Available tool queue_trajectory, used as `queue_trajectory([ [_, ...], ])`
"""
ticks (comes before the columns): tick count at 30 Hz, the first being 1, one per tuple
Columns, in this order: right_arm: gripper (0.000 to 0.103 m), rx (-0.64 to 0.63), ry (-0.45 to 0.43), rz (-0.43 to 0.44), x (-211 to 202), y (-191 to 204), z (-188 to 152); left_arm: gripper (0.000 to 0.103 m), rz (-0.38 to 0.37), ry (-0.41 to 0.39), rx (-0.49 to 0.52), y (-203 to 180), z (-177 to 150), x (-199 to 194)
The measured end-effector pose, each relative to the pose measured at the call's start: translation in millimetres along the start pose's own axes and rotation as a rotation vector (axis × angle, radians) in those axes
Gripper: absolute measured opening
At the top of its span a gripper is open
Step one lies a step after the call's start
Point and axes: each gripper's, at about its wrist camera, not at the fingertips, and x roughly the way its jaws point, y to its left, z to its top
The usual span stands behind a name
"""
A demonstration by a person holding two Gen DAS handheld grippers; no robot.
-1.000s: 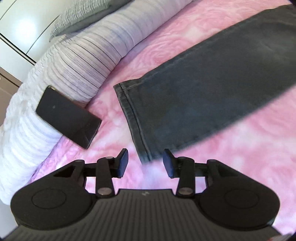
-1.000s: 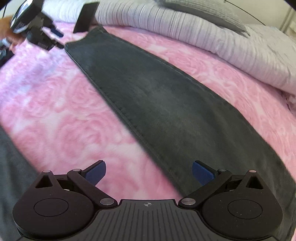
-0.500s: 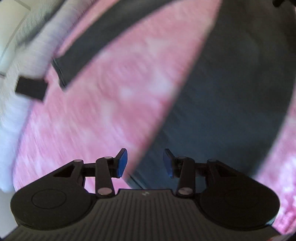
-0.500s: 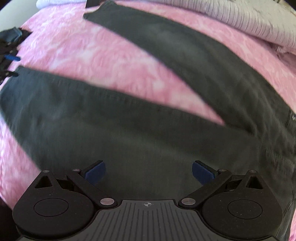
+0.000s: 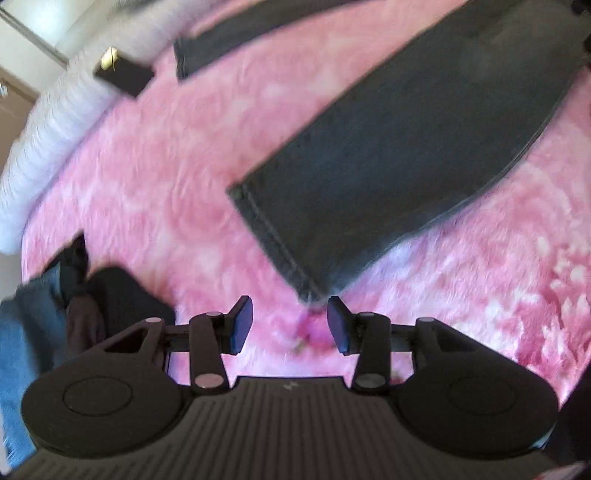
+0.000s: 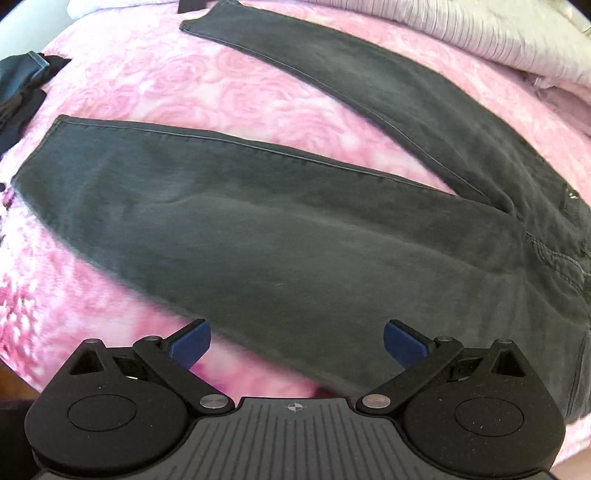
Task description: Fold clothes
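Note:
Dark grey jeans (image 6: 295, 229) lie flat on a pink rose-patterned bedspread (image 6: 155, 81), legs spread in a V. In the left wrist view the near leg's hem (image 5: 273, 243) lies just ahead of my left gripper (image 5: 290, 325), which is open and empty, with the hem corner close above its right fingertip. The far leg's hem (image 5: 207, 55) shows at the top. My right gripper (image 6: 297, 341) is wide open and empty, low over the near leg's lower edge close to the waist end (image 6: 554, 266).
A striped grey-white duvet (image 6: 498, 33) runs along the far side of the bed. A black flat box (image 5: 123, 74) lies beside it. A pile of dark and blue clothes (image 5: 55, 306) sits at the bed's left edge; it also shows in the right wrist view (image 6: 22, 92).
Both grippers have swung from the far leg over to the near leg. The left one has come down to the near leg's hem. Both stayed open.

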Motion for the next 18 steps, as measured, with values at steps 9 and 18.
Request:
queue_trajectory([
  [9,0.103,0.058,-0.062,-0.098,-38,96,-32,0.041,-0.109,-0.141,0.131,-13,-35,7],
  [18,0.103,0.021,-0.038,-0.099,-52,137,-52,0.023,0.164,-0.279,0.420,-54,-32,28],
])
